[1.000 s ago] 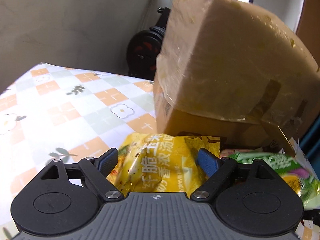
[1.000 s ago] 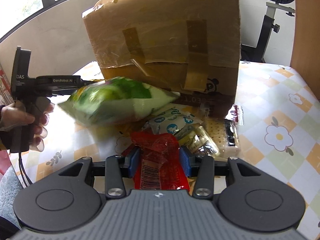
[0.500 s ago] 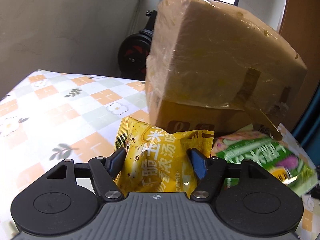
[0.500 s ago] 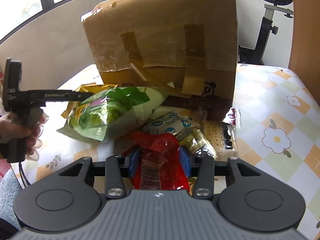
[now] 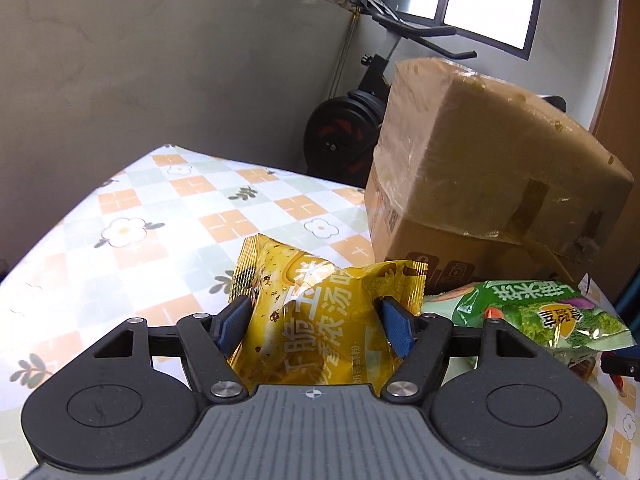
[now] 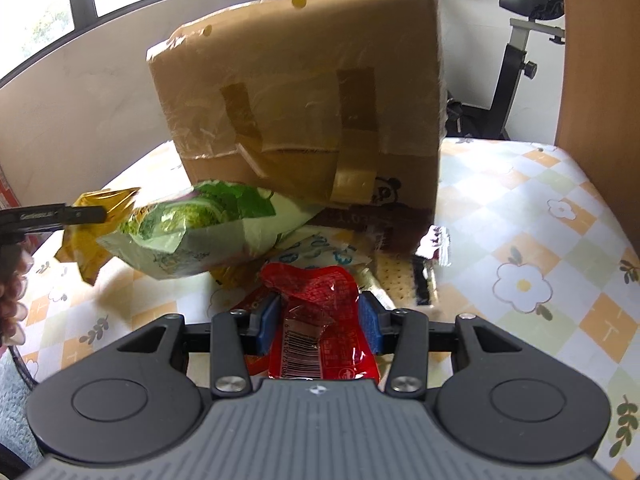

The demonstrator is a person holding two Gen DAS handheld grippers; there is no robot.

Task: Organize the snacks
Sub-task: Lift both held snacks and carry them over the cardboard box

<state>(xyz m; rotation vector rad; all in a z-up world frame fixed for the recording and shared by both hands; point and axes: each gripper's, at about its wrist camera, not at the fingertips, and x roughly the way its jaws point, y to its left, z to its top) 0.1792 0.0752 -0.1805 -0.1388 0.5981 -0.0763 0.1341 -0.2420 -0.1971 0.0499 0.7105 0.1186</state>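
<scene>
A yellow snack bag (image 5: pixel 320 320) is pinched between the blue pads of the left gripper (image 5: pixel 318 318); the pads press into both of its sides and the foil is creased around them. The jaws have closed further within the last second, with the bag between them. In the right wrist view the same bag (image 6: pixel 94 232) is seen hanging clear of the tablecloth (image 6: pixel 540 240), off to the left of the right jaws. Just to the right of the left jaws, and partly behind the right finger, a green snack bag (image 5: pixel 536 316) is seen. Beyond the left jaws, to the right, a taped cardboard box (image 5: pixel 480 168) is found.

A red packet (image 6: pixel 320 320) is clamped between the pads of the right gripper (image 6: pixel 319 322), its barcode end lying toward the camera. Ahead of the right jaws a pale packet with blue print (image 6: pixel 320 250) and a cracker pack (image 6: pixel 400 280) are piled against the foot of the box (image 6: pixel 312 100), and the green bag (image 6: pixel 200 228) lies ahead and to the left.
</scene>
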